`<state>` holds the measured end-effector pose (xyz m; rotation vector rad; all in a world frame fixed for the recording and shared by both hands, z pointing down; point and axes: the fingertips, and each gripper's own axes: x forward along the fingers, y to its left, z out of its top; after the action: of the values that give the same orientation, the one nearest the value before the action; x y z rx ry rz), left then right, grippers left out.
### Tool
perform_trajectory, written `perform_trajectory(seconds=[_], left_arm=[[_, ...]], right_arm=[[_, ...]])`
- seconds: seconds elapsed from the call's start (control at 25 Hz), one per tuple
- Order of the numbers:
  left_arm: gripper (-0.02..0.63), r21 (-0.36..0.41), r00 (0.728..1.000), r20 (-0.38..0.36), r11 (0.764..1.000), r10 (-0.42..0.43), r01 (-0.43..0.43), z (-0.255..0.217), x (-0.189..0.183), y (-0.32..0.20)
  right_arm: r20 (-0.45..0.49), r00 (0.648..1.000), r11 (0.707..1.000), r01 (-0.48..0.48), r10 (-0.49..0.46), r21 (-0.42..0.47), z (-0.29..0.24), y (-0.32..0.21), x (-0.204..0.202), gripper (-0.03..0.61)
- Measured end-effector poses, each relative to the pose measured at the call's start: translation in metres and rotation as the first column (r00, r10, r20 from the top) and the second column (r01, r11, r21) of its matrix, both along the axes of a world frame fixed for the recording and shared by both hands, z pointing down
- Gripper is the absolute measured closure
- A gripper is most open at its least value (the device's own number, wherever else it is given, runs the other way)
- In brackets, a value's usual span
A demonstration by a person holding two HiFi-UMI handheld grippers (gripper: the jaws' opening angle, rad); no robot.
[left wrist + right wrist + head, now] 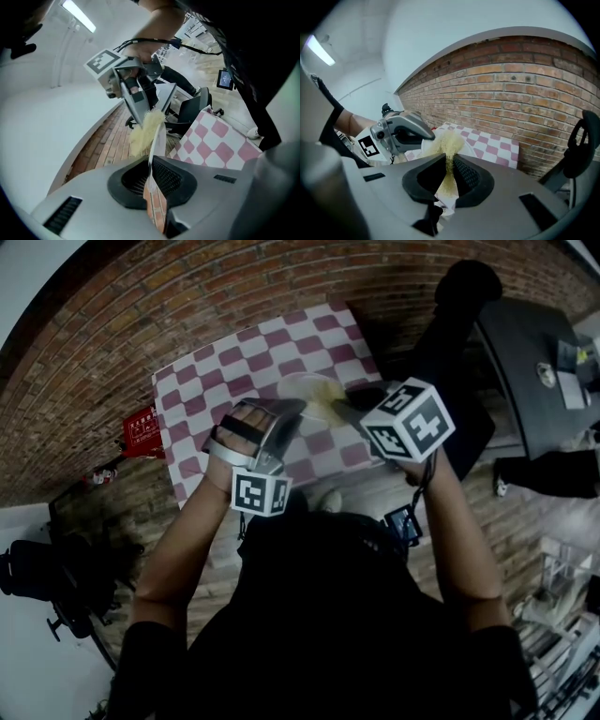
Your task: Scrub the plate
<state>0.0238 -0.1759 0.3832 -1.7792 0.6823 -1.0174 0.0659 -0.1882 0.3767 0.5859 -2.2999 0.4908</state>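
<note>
No text reads clearly. Red box [141, 432], left of the head view: white print, too small to read. Left cube [261, 493] and right cube [409, 420]: black-and-white square markers only. Small screen [225, 79], upper right of the left gripper view: illegible.

We see the plate [307, 390] above the tablecloth [225, 371], its left rim in the left gripper [289, 411]; the scrubber [449, 141], in the right gripper [343, 411], lies against it.

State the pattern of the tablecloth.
Pink-and-white checks; the tablecloth shows best in the head view.
</note>
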Motion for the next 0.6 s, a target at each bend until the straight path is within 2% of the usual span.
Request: perform_trajectory(seconds=[0.12,0.28,0.48,0.6], left_arm=[[0.586,-0.011,1.0,-0.024,1.0,0.017,-0.017,-0.004,-0.002,0.003],[0.586,0.014,0.993,-0.057,0.995,0.103,-0.103,-0.02,0.003,0.017],[0.586,0.045,0.962,-0.063,0.964,0.265,-0.263,-0.038,0.027,0.045],[0.586,0.049,0.945,-0.061,0.946,0.322,-0.32,-0.043,0.041,0.056]], right_arm=[[-0.026,0.999,0.999,-0.038,0.037,-0.017,0.01,-0.005,0.023,0.532],[-0.082,0.995,0.998,-0.063,0.06,-0.032,0.025,-0.019,0.049,0.534],[-0.166,0.986,0.999,0.006,-0.015,-0.051,0.041,-0.028,0.059,0.534],[-0.195,0.979,0.997,0.053,-0.061,-0.049,0.041,-0.031,0.049,0.534]])
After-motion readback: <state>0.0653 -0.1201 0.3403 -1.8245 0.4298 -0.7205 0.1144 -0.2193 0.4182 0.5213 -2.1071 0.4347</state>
